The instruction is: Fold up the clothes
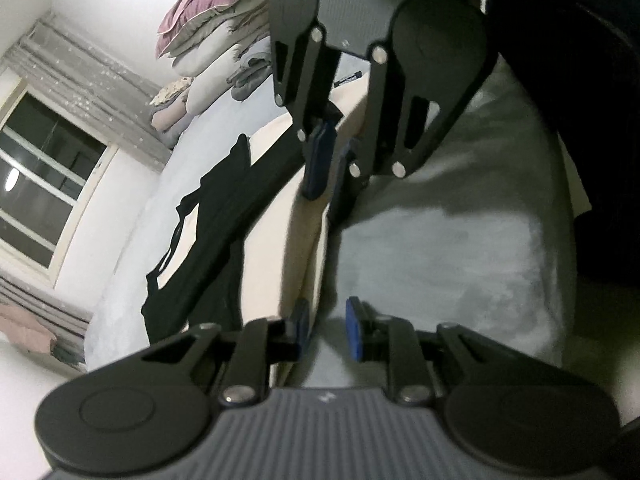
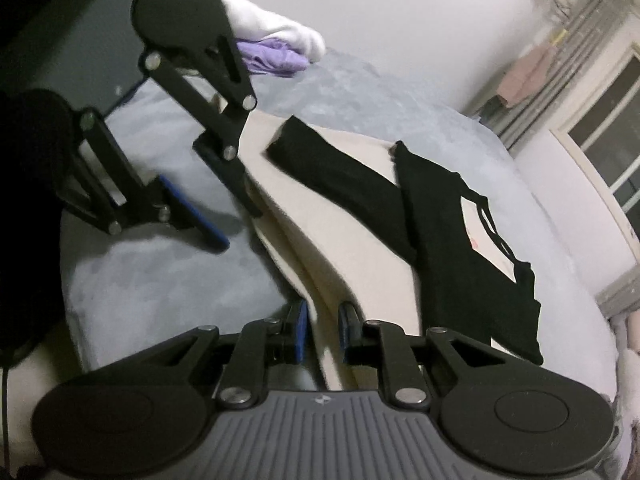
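- Left gripper [image 1: 326, 328] at the near edge of the cream board [image 1: 276, 216], fingers slightly apart, the edge between the pads
- Right gripper [image 2: 323, 330] astride the same edge, fingers slightly apart
- Black garment [image 2: 460, 240] lies flat on the board, beyond the grippers
- Grey bed [image 2: 168, 276] underneath; pillows [image 1: 212, 40] piled far off
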A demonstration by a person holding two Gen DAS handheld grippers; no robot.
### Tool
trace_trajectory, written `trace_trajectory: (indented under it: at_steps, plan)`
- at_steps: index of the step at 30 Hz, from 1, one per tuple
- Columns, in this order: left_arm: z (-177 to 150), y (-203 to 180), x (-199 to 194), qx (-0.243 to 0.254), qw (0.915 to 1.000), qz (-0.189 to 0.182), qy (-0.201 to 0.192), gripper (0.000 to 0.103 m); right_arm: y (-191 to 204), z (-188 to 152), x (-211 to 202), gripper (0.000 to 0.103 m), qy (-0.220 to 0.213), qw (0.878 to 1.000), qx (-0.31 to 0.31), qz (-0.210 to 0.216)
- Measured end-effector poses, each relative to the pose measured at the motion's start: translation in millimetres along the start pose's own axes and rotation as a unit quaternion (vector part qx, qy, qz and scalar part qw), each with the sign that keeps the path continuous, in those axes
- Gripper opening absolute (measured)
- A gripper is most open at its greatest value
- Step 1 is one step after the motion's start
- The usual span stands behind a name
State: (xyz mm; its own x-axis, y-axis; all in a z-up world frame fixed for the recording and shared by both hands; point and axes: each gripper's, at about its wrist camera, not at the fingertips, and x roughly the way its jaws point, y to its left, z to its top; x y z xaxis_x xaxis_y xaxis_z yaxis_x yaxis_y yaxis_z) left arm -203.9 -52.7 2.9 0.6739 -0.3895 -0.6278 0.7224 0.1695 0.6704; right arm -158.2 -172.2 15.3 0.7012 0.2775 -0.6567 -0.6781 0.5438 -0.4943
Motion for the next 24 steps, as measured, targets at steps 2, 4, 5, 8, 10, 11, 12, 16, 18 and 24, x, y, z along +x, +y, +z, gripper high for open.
trace_trajectory:
  at_steps: [2, 4, 5, 8, 10, 11, 12, 16, 18, 24]
  plan:
    - [0, 1, 5, 0.008, 1.0, 0.002, 0.004, 0.019, -4, -2, -1, 0.016, -0.001, 1.0, 0.011, 0.002]
    - [0, 3, 11, 0.014, 0.9999, 0.004, 0.009, 0.019, -7, -3, -1, 0.016, -0.002, 1.0, 0.02, 0.005]
    - [-1, 4, 15, 0.016, 0.9997, 0.006, 0.015, 0.019, -7, -4, -1, 0.016, -0.001, 1.0, 0.022, 0.005]
    - [-4, 7, 21, 0.028, 0.9993, 0.003, 0.025, 0.013, -4, -7, 1, 0.018, 0.003, 1.0, 0.016, 0.004]
    - [-7, 5, 22, 0.045, 0.9985, -0.002, 0.032, 0.005, -4, -10, 0, 0.019, 0.004, 1.0, 0.015, 0.003]
    - [-8, 4, 24, 0.055, 0.9979, -0.001, 0.036, 0.004, -4, -11, 0, 0.02, 0.004, 1.0, 0.016, 0.002]
    - [-9, 3, 25, 0.063, 0.9973, 0.002, 0.038, 0.004, -4, -13, -1, 0.02, 0.004, 1.0, 0.017, 0.002]
    - [-13, 5, 28, 0.071, 0.9963, 0.013, 0.047, 0.004, 0, -18, -3, 0.02, 0.006, 1.0, 0.005, -0.002]
    - [-15, 8, 30, 0.071, 0.9959, 0.019, 0.053, 0.004, 3, -19, -4, 0.02, 0.007, 1.0, -0.007, -0.005]
    - [-25, 12, 29, 0.07, 0.9952, 0.025, 0.063, 0.004, 12, -24, -7, 0.02, 0.012, 0.998, -0.055, -0.016]
